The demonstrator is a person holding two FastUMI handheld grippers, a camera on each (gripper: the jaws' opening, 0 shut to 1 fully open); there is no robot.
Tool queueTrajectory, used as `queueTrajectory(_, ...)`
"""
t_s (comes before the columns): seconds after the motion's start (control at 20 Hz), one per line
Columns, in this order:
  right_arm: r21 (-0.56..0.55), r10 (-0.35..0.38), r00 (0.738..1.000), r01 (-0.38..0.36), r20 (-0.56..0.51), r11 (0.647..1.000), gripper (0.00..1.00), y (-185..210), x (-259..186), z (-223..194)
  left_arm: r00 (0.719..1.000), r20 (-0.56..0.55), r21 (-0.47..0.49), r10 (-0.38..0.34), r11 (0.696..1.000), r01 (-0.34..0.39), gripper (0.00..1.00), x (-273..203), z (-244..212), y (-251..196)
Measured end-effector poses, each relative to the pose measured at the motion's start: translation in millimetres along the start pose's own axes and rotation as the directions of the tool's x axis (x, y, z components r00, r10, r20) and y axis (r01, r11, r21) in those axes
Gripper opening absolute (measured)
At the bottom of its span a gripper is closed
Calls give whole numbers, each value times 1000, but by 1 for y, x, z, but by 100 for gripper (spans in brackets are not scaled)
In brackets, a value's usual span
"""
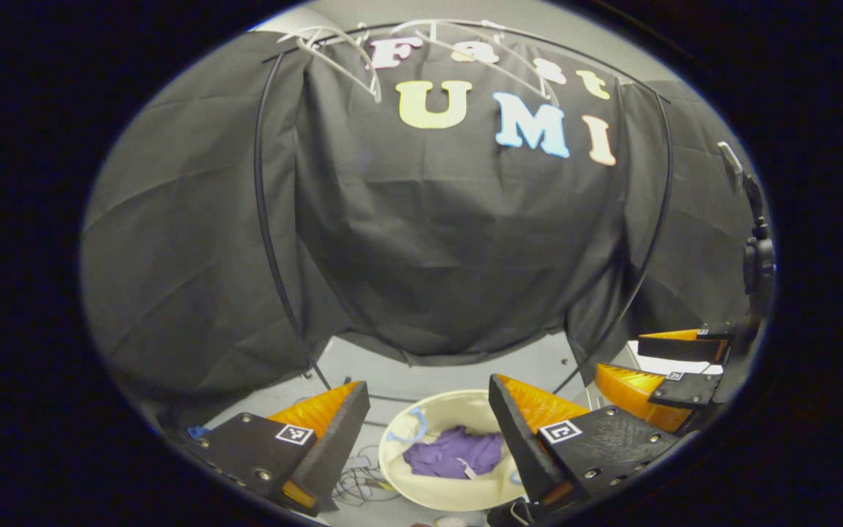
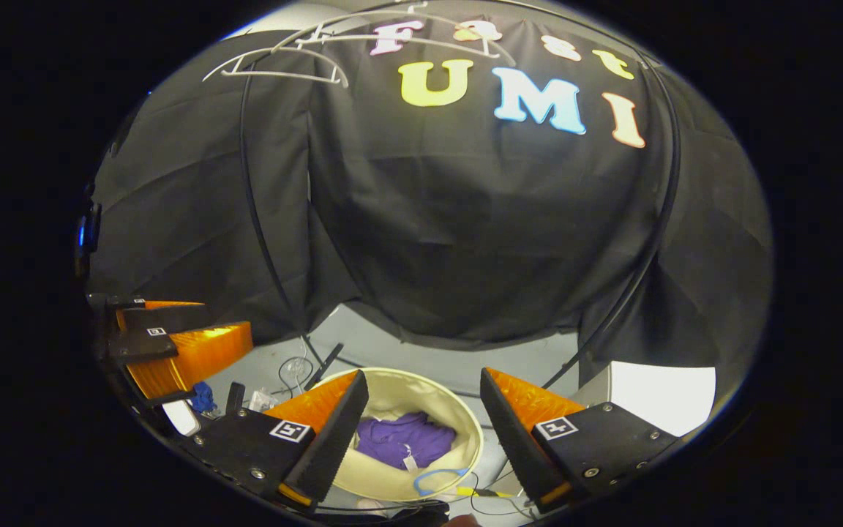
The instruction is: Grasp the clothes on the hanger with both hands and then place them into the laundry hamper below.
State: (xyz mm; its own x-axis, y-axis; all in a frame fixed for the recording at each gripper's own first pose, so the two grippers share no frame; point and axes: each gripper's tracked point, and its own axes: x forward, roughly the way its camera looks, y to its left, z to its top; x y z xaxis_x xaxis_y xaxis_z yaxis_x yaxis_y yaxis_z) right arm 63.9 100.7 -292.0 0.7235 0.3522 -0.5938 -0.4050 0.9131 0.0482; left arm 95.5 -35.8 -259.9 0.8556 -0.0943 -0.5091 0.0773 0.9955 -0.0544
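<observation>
With the purple garment (image 1: 454, 451) already in the laundry hamper (image 1: 399, 479), the left gripper (image 1: 421, 439) and right gripper (image 2: 418, 435), both released and empty, should withdraw straight upward, clear of the rim.

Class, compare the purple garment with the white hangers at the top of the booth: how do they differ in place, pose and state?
1. The purple garment lies low, inside the laundry hamper; the white hangers hang high on the rail.
2. The garment is crumpled in a soft heap; the hangers keep a rigid, thin outline.
3. The garment is dark purple; the hangers are white and bare, with no clothes on them.

Shared: neither is gripped; both grippers, left and right, stand open above the hamper.
</observation>
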Motion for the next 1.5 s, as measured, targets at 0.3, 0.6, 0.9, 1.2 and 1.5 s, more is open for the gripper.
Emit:
queueTrajectory(0.3,46,-63,980,55,191,997,94,-33,-43,81,974,225,9,13,1000,-16,100,-43,106,6)
queueTrajectory(0.6,91,-112,935,86,336,992,94,-57,-103,139,925,379,37,-19,999,6,100,-101,187,-4)
queueTrajectory(0.9,120,-172,883,132,437,984,95,-74,-151,183,885,465,13,4,1000,-11,100,-151,227,0)
queueTrajectory(1.2,133,-224,816,180,532,975,95,-91,-194,221,868,495,13,48,998,-63,100,-172,247,14)
queueTrajectory(1.5,191,-294,754,223,588,956,94,-110,-220,237,865,495,8,83,995,-100,100,-184,255,19)
